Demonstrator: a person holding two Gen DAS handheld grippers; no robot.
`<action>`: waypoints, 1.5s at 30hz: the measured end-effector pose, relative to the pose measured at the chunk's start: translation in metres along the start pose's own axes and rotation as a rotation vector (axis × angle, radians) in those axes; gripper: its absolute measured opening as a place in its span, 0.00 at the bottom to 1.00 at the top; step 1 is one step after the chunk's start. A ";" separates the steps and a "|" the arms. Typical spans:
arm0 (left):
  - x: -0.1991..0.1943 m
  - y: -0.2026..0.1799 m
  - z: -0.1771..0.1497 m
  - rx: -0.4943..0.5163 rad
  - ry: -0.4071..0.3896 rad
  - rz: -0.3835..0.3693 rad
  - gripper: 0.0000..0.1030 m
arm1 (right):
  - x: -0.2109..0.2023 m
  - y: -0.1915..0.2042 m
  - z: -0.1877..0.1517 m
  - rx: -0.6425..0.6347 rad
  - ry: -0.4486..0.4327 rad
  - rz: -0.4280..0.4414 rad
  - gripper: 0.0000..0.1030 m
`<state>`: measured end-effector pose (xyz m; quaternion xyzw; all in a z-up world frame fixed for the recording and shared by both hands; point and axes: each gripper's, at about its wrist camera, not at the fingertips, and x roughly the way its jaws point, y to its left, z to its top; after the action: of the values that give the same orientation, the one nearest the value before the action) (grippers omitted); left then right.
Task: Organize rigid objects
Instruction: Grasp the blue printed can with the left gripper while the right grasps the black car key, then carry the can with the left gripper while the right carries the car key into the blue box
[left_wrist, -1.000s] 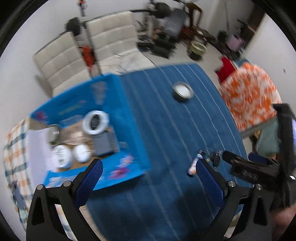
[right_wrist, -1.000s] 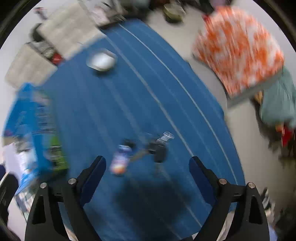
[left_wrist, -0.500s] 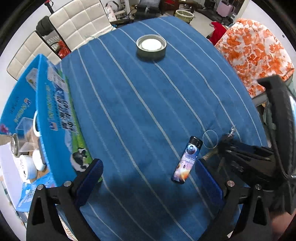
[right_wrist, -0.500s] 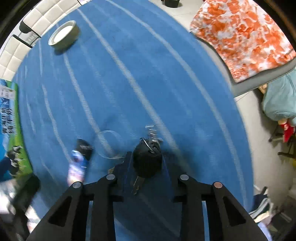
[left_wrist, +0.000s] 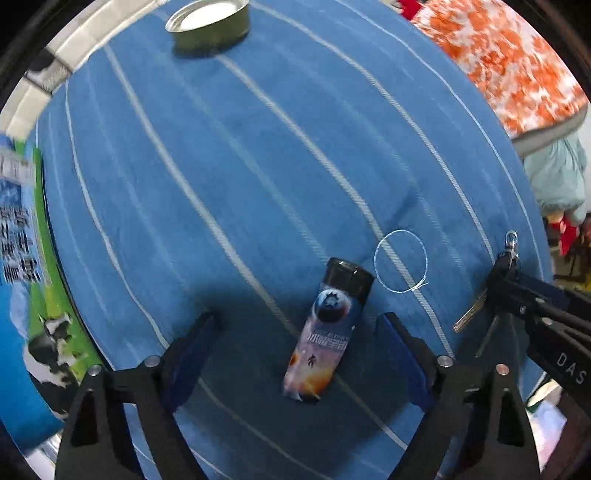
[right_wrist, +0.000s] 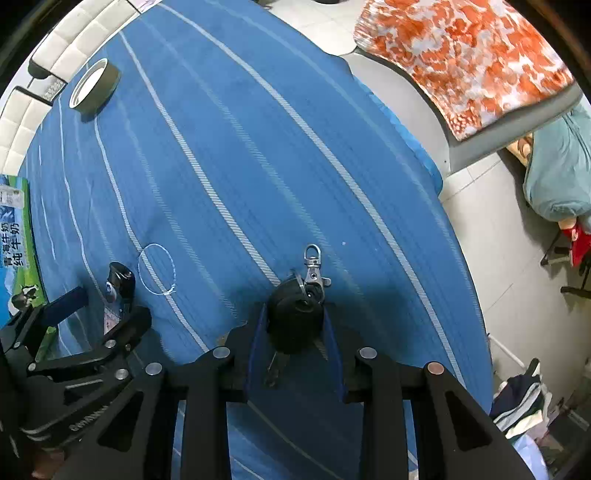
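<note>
On the blue striped tablecloth (right_wrist: 258, 147), the right gripper (right_wrist: 295, 332) clenches a black key fob (right_wrist: 293, 317) while the left gripper (left_wrist: 299, 332), jaws closing, straddles a lighter (left_wrist: 328, 332) untouched (tin (left_wrist: 208, 20) at 11 o'clock).

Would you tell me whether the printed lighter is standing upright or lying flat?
Lying flat: the lighter rests lengthwise on the blue cloth, black cap pointing away from the camera.

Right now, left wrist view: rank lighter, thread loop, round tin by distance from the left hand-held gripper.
From the left hand-held gripper:
1. Lighter, between its closing fingers.
2. Thread loop, just beyond, to the right.
3. Round tin, far edge of the cloth.
</note>
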<state>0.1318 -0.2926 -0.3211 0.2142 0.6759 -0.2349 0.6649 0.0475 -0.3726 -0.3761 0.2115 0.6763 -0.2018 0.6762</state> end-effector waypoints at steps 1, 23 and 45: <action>-0.001 -0.003 0.000 0.009 -0.007 0.023 0.77 | -0.001 0.005 0.000 -0.008 -0.001 -0.009 0.32; -0.068 0.026 -0.018 -0.133 -0.186 0.011 0.22 | -0.051 0.067 -0.011 -0.122 -0.092 0.014 0.28; -0.199 0.087 -0.042 -0.219 -0.455 -0.021 0.22 | -0.189 0.145 -0.028 -0.253 -0.309 0.176 0.27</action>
<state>0.1558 -0.1932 -0.1244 0.0755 0.5326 -0.2096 0.8165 0.1050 -0.2394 -0.1852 0.1497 0.5635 -0.0854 0.8080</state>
